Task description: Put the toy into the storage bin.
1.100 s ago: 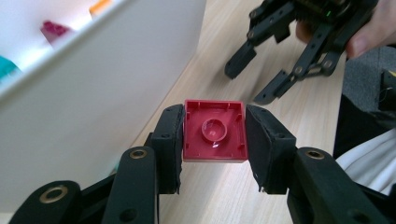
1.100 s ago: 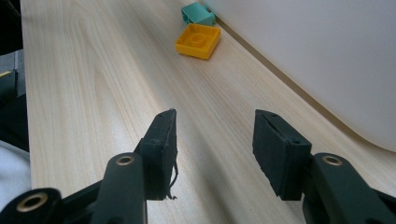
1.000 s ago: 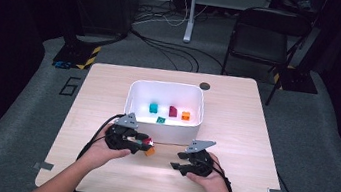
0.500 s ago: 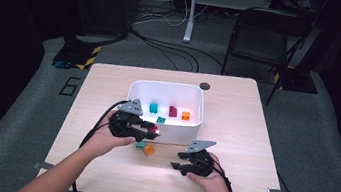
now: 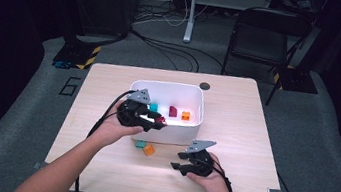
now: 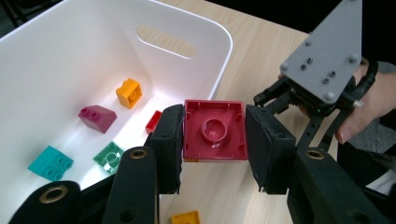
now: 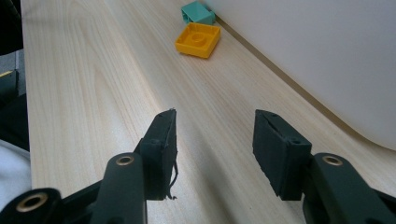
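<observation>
My left gripper (image 6: 212,140) is shut on a dark red square brick (image 6: 215,131), hollow underside facing the camera. It hangs over the near rim of the white bin (image 6: 219,35); in the high view the left gripper (image 5: 157,120) sits at the bin's (image 5: 169,87) front wall. Inside the bin lie an orange brick (image 6: 128,92), a purple brick (image 6: 97,117), a small red brick (image 6: 153,122), a green brick (image 6: 109,157) and a teal brick (image 6: 50,162). My right gripper (image 7: 215,140) rests open above the bare table, also seen as the right gripper (image 5: 180,165) near the front edge.
On the wooden table (image 5: 236,115), just in front of the bin, lie an orange flat brick (image 7: 198,39) and a teal brick (image 7: 198,12); the high view has this orange brick (image 5: 149,149) between the two hands. A dark chair (image 5: 263,33) and cables stand beyond the table.
My left gripper has risen from the table with the dark red brick and moved toward the bin's near rim. The right gripper has stayed in place.
</observation>
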Available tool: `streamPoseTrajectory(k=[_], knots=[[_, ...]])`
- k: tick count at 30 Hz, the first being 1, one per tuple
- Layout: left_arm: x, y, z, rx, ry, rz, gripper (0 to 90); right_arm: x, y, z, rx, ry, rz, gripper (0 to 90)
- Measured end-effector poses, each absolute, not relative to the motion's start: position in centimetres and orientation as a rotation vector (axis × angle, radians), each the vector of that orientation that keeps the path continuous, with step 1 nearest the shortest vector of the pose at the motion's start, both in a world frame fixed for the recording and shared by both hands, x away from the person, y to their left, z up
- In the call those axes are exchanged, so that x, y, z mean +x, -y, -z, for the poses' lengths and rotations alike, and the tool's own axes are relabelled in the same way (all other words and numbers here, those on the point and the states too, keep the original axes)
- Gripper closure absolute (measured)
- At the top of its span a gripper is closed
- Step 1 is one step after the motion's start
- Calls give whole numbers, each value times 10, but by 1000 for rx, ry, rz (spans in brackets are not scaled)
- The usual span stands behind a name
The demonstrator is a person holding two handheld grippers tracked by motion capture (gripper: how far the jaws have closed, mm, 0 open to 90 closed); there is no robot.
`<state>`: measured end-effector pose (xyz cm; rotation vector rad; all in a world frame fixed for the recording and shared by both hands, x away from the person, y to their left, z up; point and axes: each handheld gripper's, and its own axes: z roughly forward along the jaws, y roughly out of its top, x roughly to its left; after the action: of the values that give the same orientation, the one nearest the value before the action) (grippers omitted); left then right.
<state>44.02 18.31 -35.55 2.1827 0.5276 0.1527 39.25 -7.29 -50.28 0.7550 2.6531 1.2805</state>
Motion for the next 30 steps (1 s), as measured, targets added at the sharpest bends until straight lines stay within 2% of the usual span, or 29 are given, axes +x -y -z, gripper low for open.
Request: streamPoseTrajectory(k=[10, 30], knots=[[464, -177, 347, 2172, -552, -172, 583, 393, 73, 503, 749, -2657, -1283, 493], [514, -165, 356, 2136, -652, -232, 583, 393, 72, 504, 747, -2663, -1277, 493]])
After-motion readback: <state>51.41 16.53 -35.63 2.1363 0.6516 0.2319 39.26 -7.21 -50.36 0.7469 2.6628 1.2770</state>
